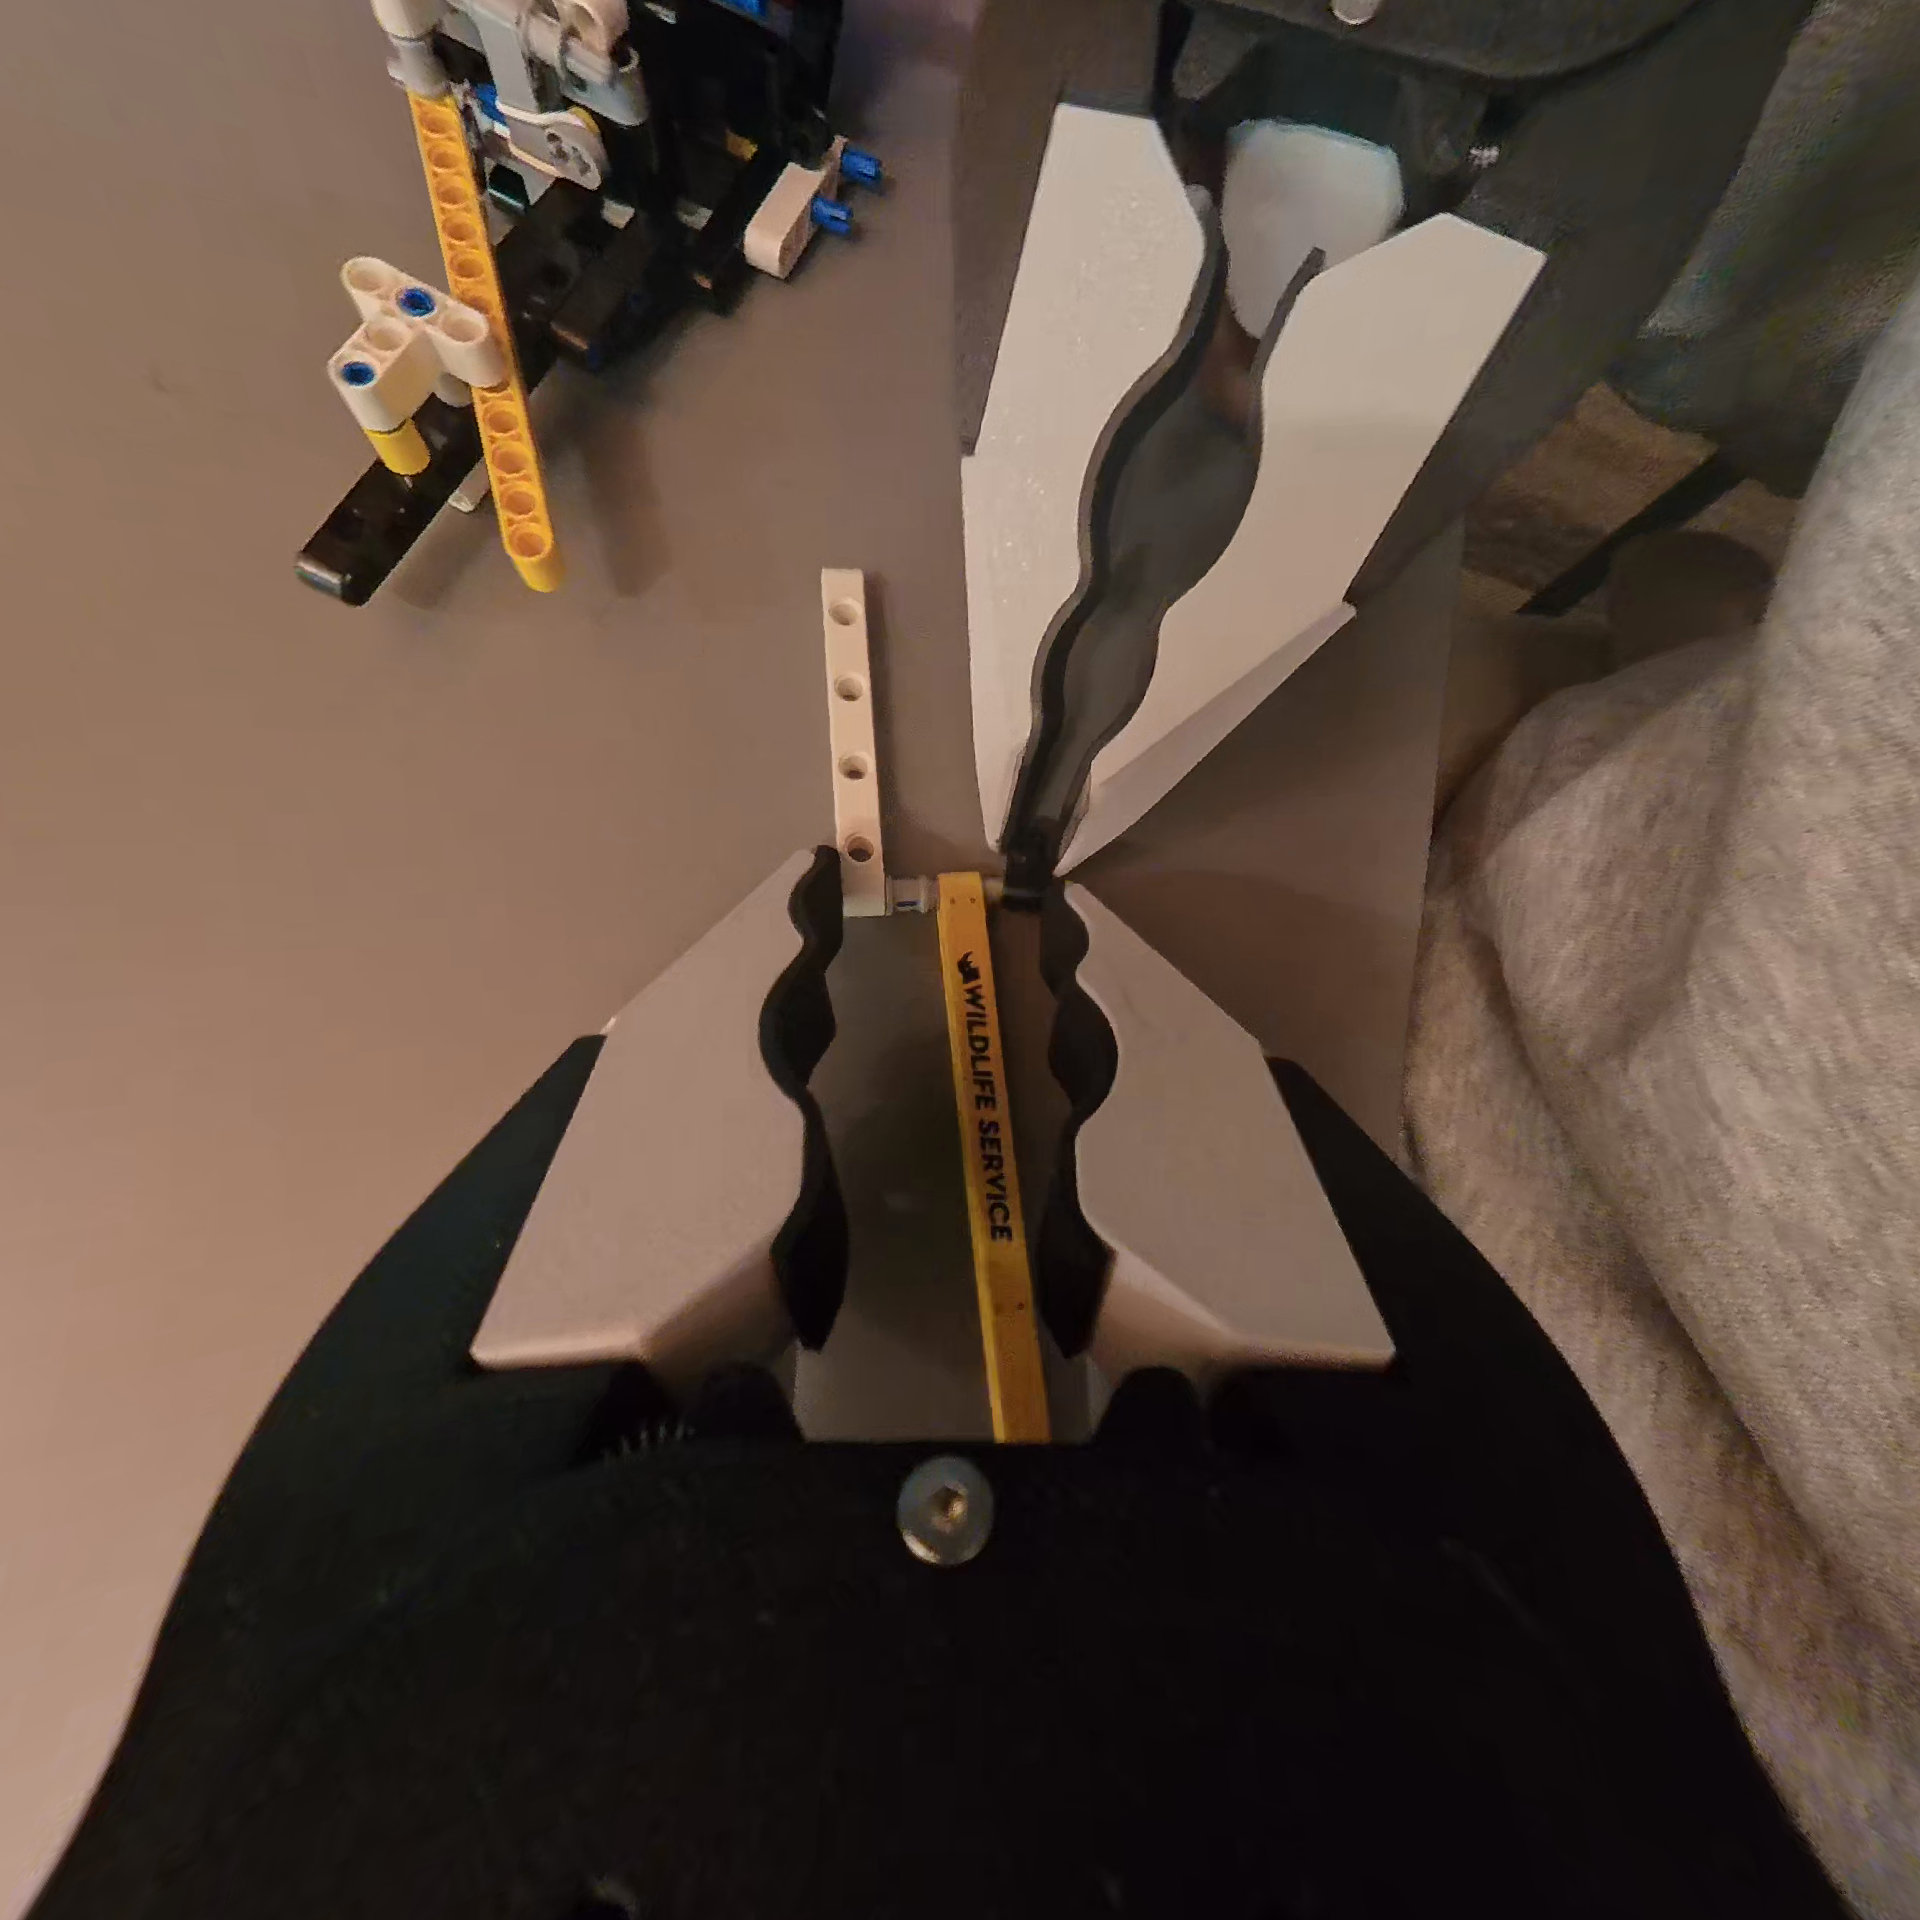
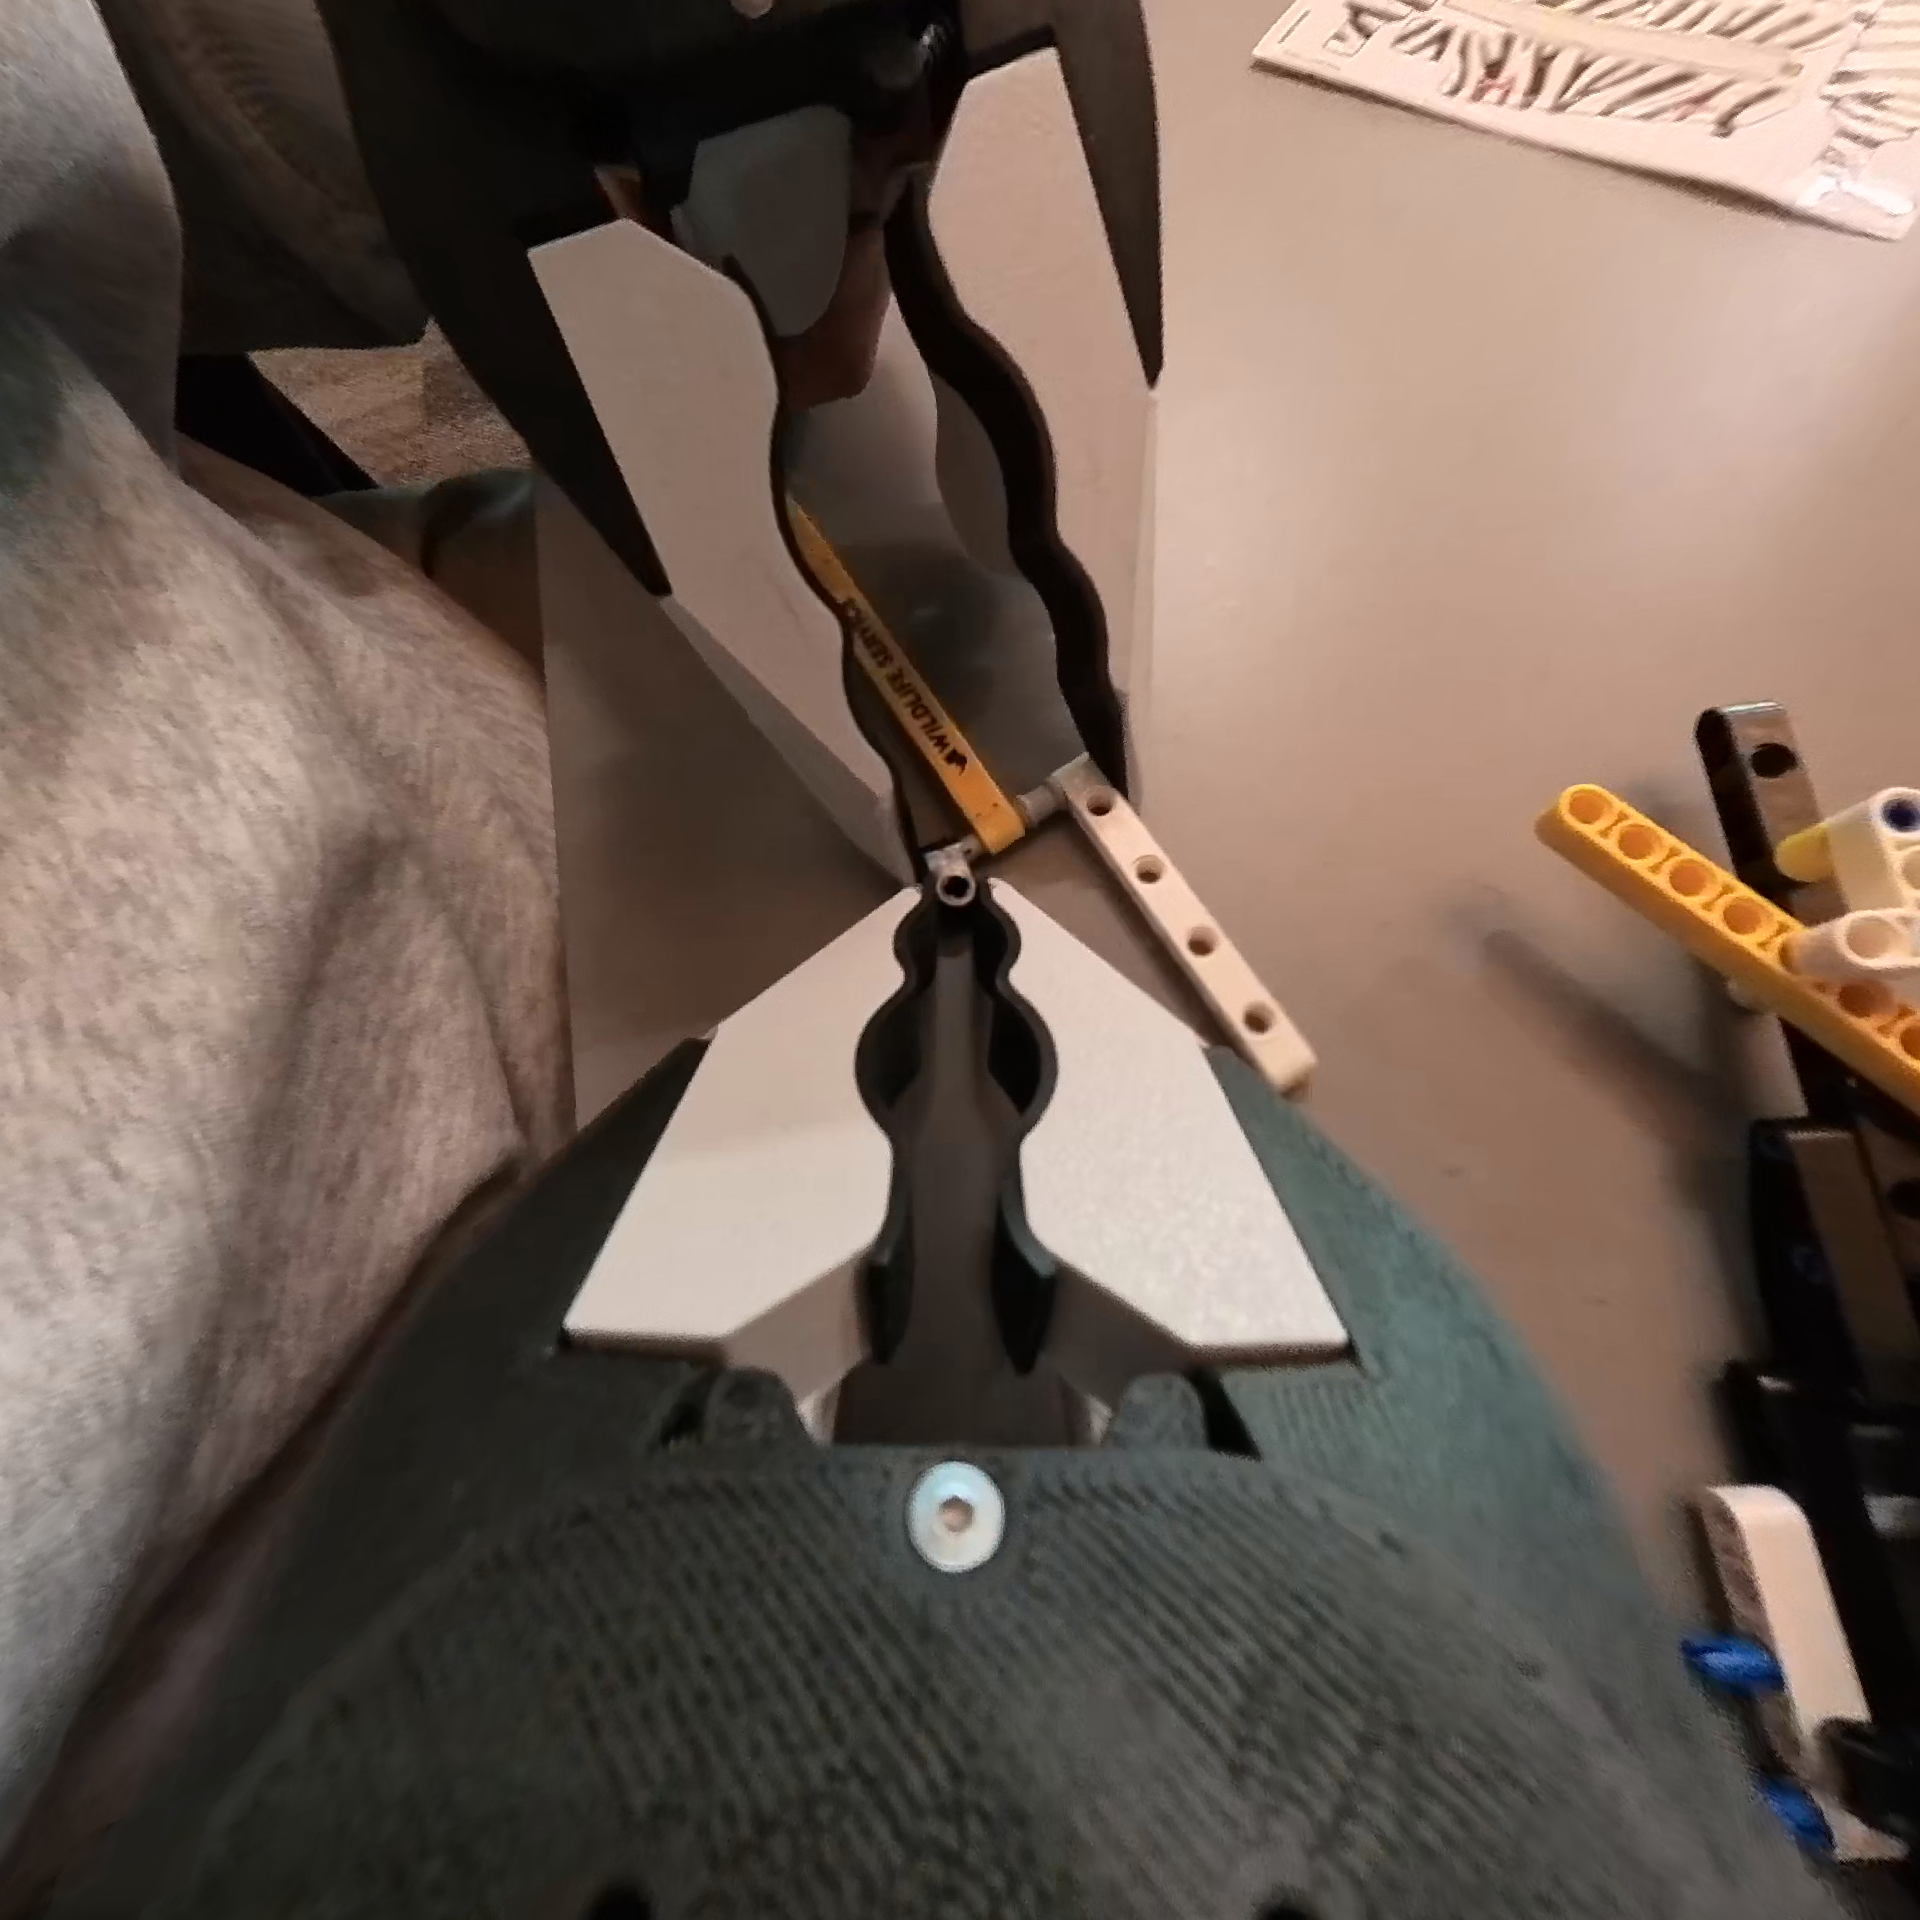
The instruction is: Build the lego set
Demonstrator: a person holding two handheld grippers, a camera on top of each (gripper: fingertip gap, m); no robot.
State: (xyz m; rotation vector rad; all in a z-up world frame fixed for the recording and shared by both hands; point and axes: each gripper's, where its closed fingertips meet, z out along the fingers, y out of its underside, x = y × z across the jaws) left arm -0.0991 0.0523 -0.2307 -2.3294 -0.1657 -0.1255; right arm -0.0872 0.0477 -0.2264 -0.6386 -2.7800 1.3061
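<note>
A yellow beam (image 1: pixel 982 1143) with a sticker lies between the fingers of my left gripper (image 1: pixel 935 883). A white beam (image 1: pixel 854 727) with several holes is joined crosswise to its far end. The left fingertip presses the white beam's end and the right pad lies along the yellow beam. My right gripper (image 2: pixel 956 894) is shut on a small dark grey pin (image 2: pixel 953 888) at the yellow beam's (image 2: pixel 925 727) end, opposite the white beam (image 2: pixel 1184 935). The right gripper (image 1: pixel 1029 842) reaches in from above in the left wrist view.
The part-built black, white and yellow model (image 1: pixel 623 156) stands at the back left of the grey table (image 1: pixel 312 935), with a long yellow beam (image 2: pixel 1714 904) leaning on it. A sticker sheet (image 2: pixel 1610 94) lies farther off. A person's grey clothing (image 1: pixel 1662 1039) borders the table edge. My left and right fingertips are right by each other.
</note>
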